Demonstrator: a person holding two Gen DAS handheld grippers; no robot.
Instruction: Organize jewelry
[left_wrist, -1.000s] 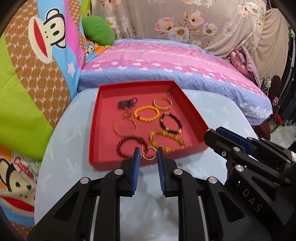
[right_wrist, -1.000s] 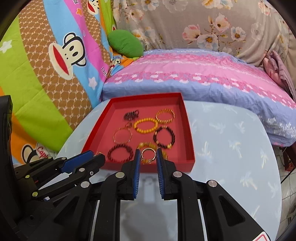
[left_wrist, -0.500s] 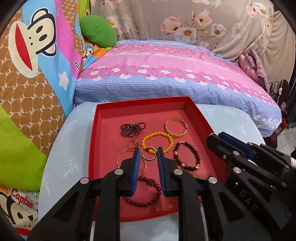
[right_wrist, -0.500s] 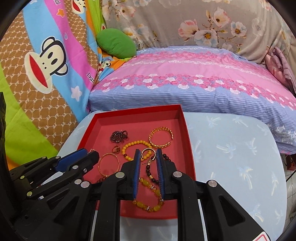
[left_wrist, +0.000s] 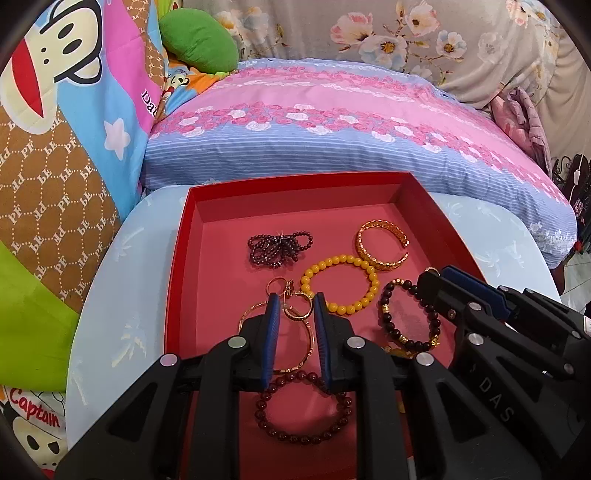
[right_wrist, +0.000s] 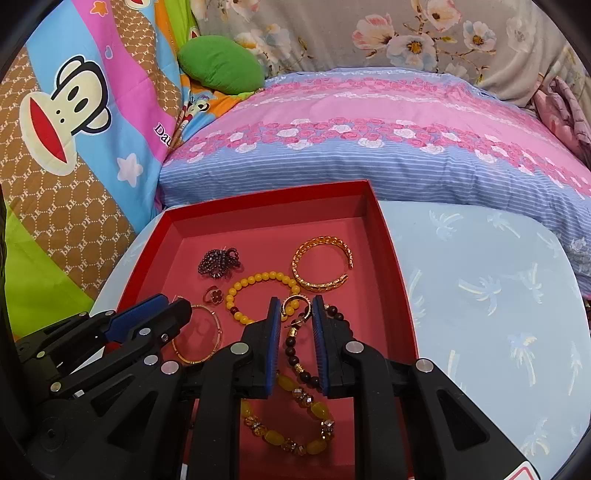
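A red tray (left_wrist: 177, 266) (right_wrist: 397, 280) on the light blue table holds several bracelets and rings. My left gripper (left_wrist: 295, 304) is shut on a small gold hoop earring (left_wrist: 297, 310) above a thin gold bangle (left_wrist: 308, 339). My right gripper (right_wrist: 294, 308) is shut on a matching gold hoop earring (right_wrist: 293, 302) over a dark bead bracelet (right_wrist: 295, 354). A yellow bead bracelet (left_wrist: 340, 284) (right_wrist: 258, 282), a gold cuff (left_wrist: 382, 245) (right_wrist: 321, 264) and a purple bead cluster (left_wrist: 279, 245) (right_wrist: 218, 262) lie further back. A dark red bead bracelet (left_wrist: 303, 406) lies under the left gripper.
A pink and blue pillow (left_wrist: 332, 122) lies right behind the table. A cartoon monkey quilt (left_wrist: 55, 110) rises at the left, with a green cushion (left_wrist: 199, 37) at the back. The light blue table (right_wrist: 498, 295) extends to the right of the tray.
Both grippers have moved forward from the tray's near edge to over its middle, each still holding its gold hoop earring. The jewellery in the tray has not moved.
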